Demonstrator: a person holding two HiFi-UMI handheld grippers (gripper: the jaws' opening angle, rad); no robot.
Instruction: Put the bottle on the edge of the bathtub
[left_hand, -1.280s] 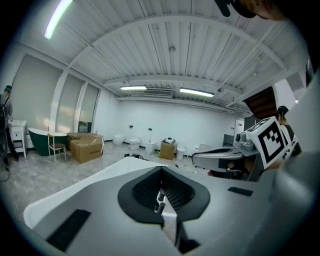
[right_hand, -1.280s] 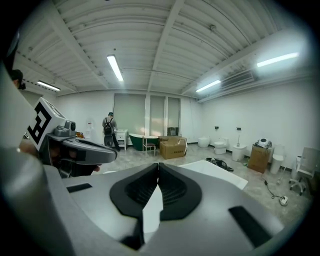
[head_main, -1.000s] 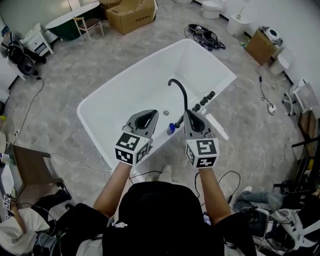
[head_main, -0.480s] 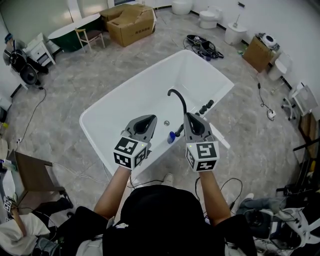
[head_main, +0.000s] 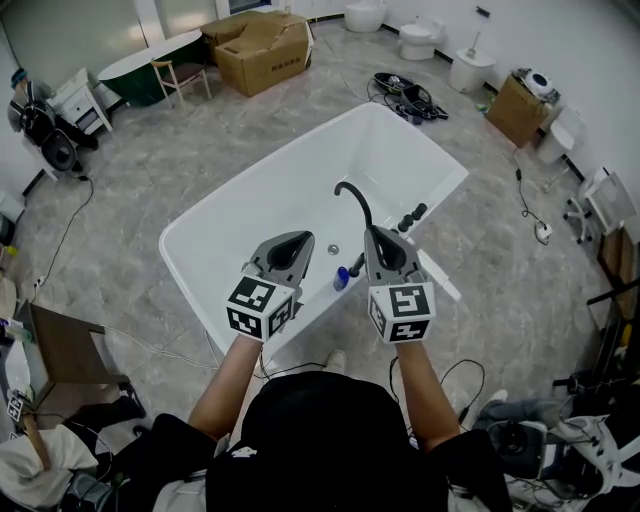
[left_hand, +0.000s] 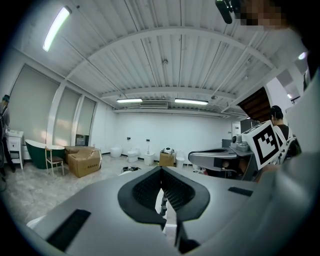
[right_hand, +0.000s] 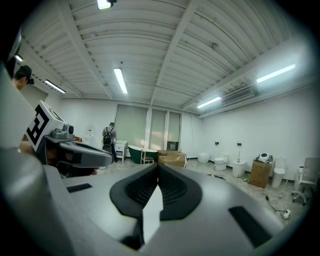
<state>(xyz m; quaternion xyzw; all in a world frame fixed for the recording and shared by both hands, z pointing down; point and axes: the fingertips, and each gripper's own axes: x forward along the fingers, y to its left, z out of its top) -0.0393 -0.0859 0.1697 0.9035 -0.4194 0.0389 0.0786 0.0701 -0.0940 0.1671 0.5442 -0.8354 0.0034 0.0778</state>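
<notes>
A white bathtub (head_main: 200, 225) stands slantwise on the grey floor in the head view, with a black curved faucet (head_main: 355, 197) at its near right rim. A small dark bottle with a blue cap (head_main: 343, 274) lies just inside the near rim, between my two grippers. My left gripper (head_main: 299, 239) hovers over the near rim to the bottle's left, shut and empty. My right gripper (head_main: 375, 233) hangs just right of the bottle, by the faucet base, shut and empty too. Both gripper views look level across the room, with the jaws of the left gripper (left_hand: 161, 171) and the right gripper (right_hand: 158, 169) together.
Black knobs (head_main: 412, 214) sit on the tub's right rim. A cardboard box (head_main: 262, 38) and a chair (head_main: 176, 55) stand beyond the tub; toilets (head_main: 412, 36) line the far wall. Cables (head_main: 405, 90) lie on the floor behind the tub. A person (right_hand: 109, 136) stands far off.
The head camera has tipped a little, so the tub sits lower in view. Both grippers stay shut over the near rim; the right one has edged slightly left.
</notes>
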